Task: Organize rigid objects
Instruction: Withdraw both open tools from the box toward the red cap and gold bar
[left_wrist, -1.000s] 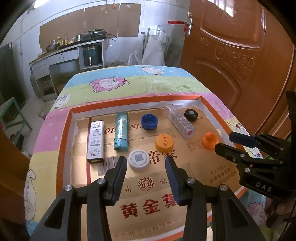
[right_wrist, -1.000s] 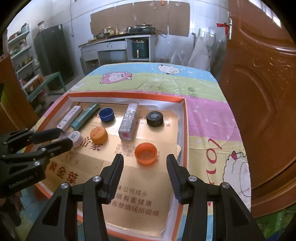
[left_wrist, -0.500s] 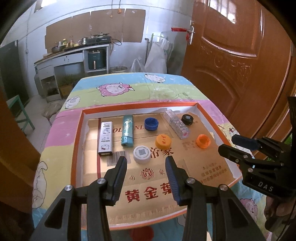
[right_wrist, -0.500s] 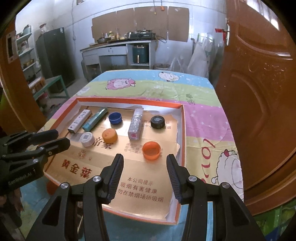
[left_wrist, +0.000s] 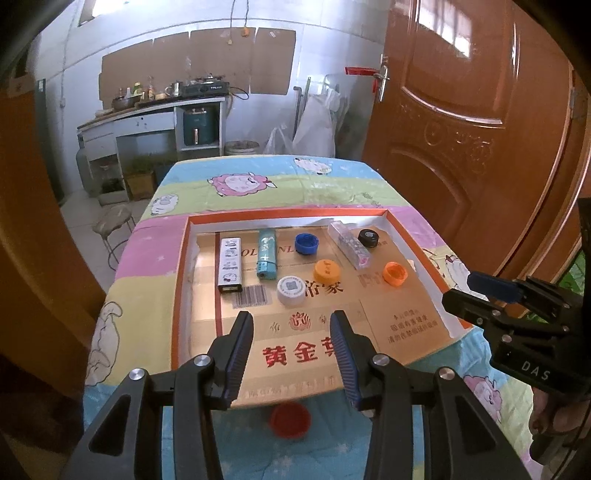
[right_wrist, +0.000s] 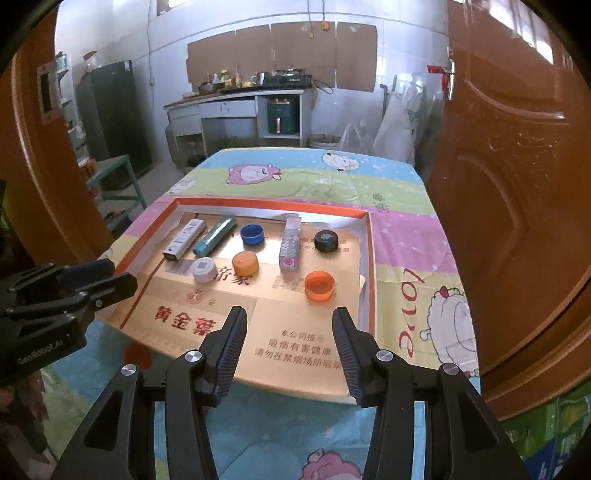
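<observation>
An orange-rimmed cardboard tray (left_wrist: 179, 280) (right_wrist: 369, 258) lies on the sheep-print tablecloth. Inside it are a white lighter (left_wrist: 230, 265), a teal lighter (left_wrist: 266, 253), a clear box (left_wrist: 349, 245) (right_wrist: 290, 243), and blue (left_wrist: 306, 244), black (left_wrist: 368, 237), yellow-orange (left_wrist: 326, 270), orange (left_wrist: 395, 274) (right_wrist: 320, 285) and white (left_wrist: 291, 290) caps. A red cap (left_wrist: 289, 419) sits on the cloth in front of the tray. My left gripper (left_wrist: 291, 323) (right_wrist: 107, 277) hovers open and empty over the tray's near end. My right gripper (right_wrist: 290, 319) (left_wrist: 476, 295) hovers open and empty beside it.
A brown door (left_wrist: 480, 129) stands close on the right. A stool (left_wrist: 112, 225) and a green bench (right_wrist: 114, 177) stand left of the table. A counter (right_wrist: 236, 107) with kitchenware lines the back wall. The far half of the tablecloth (left_wrist: 266, 184) carries nothing.
Both grippers have drawn back and risen from the tray, so it looks smaller and farther. The tray's near edge and the red cap have come into view. The jaws kept their width.
</observation>
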